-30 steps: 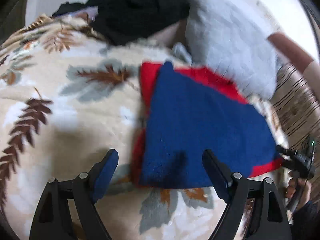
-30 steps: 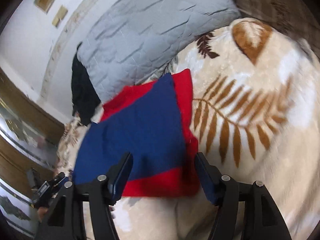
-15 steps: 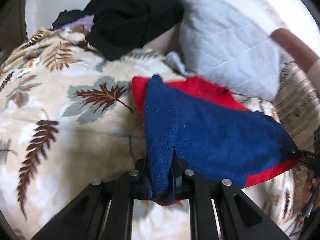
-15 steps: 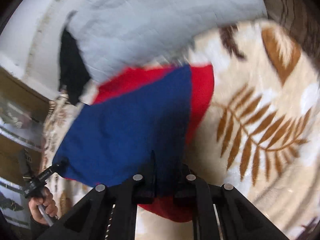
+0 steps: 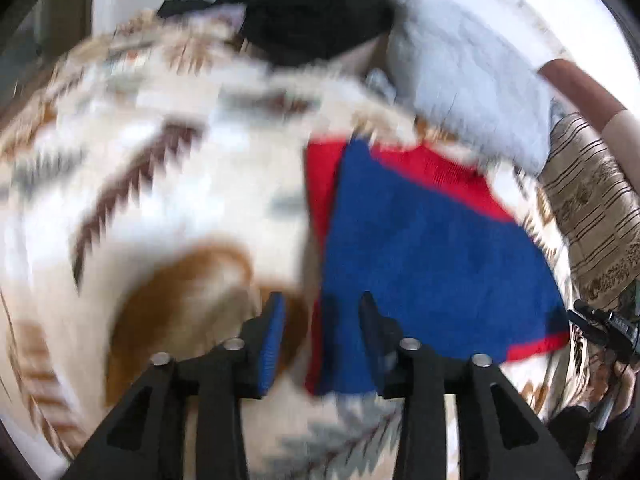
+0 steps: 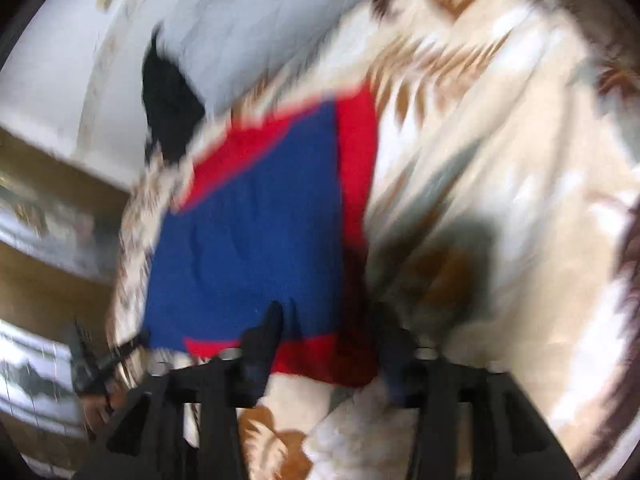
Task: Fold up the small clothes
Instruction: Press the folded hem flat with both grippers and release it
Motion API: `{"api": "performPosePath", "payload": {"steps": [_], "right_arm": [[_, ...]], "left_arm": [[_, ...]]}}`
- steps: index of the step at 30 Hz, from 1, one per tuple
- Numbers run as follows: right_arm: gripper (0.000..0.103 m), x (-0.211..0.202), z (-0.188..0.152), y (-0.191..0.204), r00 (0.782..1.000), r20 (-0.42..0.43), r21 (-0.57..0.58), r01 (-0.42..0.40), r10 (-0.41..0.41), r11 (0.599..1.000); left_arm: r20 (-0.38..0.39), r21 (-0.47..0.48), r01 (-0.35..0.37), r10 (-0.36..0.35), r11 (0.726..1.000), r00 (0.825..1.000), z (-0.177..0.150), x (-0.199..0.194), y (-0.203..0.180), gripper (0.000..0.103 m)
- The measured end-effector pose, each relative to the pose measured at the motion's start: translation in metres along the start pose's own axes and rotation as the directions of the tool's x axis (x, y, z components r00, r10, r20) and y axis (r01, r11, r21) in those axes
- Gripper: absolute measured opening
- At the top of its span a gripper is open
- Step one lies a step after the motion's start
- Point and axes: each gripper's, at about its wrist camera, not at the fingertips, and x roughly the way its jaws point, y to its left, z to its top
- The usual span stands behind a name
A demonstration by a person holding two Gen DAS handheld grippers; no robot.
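Both my tools have let go since half a second ago: then each was pinched shut on a near corner of the cloth, and now each stands with its jaws parted and nothing between them. My left tool (image 5: 320,338) sits over the cloth's near left corner, its blue-padded left finger over the blanket and its right finger over the blue fabric. My right tool (image 6: 328,344) sits over the near right corner, its fingers straddling the red edge.

The red and blue garment (image 5: 420,248) lies flat on the bed, the blue layer on top with red showing along the far edge, the left side and the near right corner. It rests on a cream blanket (image 5: 160,200) printed with brown leaves. Just beyond it are a pale grey quilted pillow (image 5: 472,88) and a heap of black clothing (image 5: 312,12). Both views are blurred by motion.
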Motion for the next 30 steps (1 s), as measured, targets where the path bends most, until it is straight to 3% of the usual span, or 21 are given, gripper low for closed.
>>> {"api": "performPosePath", "payload": {"steps": [4, 6, 14, 15, 16, 17, 18, 19, 22, 25, 27, 28, 29, 30], "right_arm": [[0.054, 0.002, 0.037, 0.022, 0.999, 0.052, -0.068, -0.006, 0.009, 0.998], [0.054, 0.018, 0.056, 0.038, 0.998, 0.048, -0.124, 0.036, -0.031, 0.992], [0.052, 0.083, 0.106, 0.035, 0.992, -0.020, -0.146, 0.122, -0.126, 0.982], [0.051, 0.091, 0.106, 0.036, 0.990, -0.040, -0.154, 0.127, -0.134, 0.980], [0.048, 0.096, 0.106, 0.036, 0.987, -0.055, -0.163, 0.142, -0.153, 0.976], [0.034, 0.101, 0.106, 0.035, 0.984, -0.068, -0.171, 0.152, -0.166, 0.973], [0.024, 0.105, 0.105, 0.036, 0.981, -0.084, -0.183, 0.154, -0.172, 0.971], [0.010, 0.107, 0.104, 0.041, 0.979, -0.091, -0.210, 0.161, -0.183, 0.964], [0.008, 0.098, 0.103, 0.064, 0.971, -0.029, -0.300, 0.218, -0.238, 0.929], [0.008, 0.071, 0.112, 0.082, 0.971, 0.079, -0.323, 0.239, -0.226, 0.916], [0.008, 0.072, 0.117, 0.088, 0.962, 0.118, -0.342, 0.272, -0.246, 0.899], [0.008, 0.082, 0.119, 0.084, 0.961, 0.117, -0.337, 0.277, -0.252, 0.900], [0.009, 0.092, 0.119, 0.078, 0.960, 0.105, -0.329, 0.280, -0.260, 0.902], [0.012, 0.115, 0.118, 0.062, 0.957, 0.041, -0.302, 0.286, -0.287, 0.909]], "left_arm": [[0.012, 0.030, 0.059, -0.060, 0.998, 0.998, 0.039, 0.025, -0.014, 0.049], [0.001, 0.048, 0.090, -0.090, 0.995, 0.996, 0.054, 0.041, -0.021, 0.049], [-0.082, 0.079, 0.019, -0.012, 0.997, 0.997, 0.093, 0.108, -0.034, 0.048], [-0.092, 0.088, 0.010, -0.002, 0.996, 0.996, 0.093, 0.114, -0.034, 0.046], [-0.102, 0.097, -0.011, 0.021, 0.995, 0.995, 0.094, 0.119, -0.034, 0.025], [-0.103, 0.107, -0.037, 0.048, 0.994, 0.994, 0.095, 0.122, -0.033, 0.012], [-0.105, 0.107, -0.033, 0.045, 0.994, 0.993, 0.096, 0.121, -0.032, 0.007], [-0.099, 0.101, -0.028, 0.038, 0.995, 0.994, 0.097, 0.118, -0.031, 0.006], [0.014, 0.126, -0.037, 0.035, 0.991, 0.999, 0.100, 0.085, -0.033, 0.005], [0.077, 0.102, -0.033, 0.025, 0.994, 0.997, 0.102, 0.070, -0.028, 0.005], [0.054, 0.107, -0.067, 0.061, 0.992, 0.997, 0.100, 0.088, -0.025, 0.006], [0.004, 0.103, -0.076, 0.077, 0.992, 0.997, 0.097, 0.103, -0.023, 0.007], [-0.083, 0.093, -0.082, 0.090, 0.992, 0.992, 0.093, 0.125, -0.018, 0.008], [-0.067, 0.085, -0.083, 0.088, 0.993, 0.994, 0.092, 0.127, -0.015, 0.009]]}}
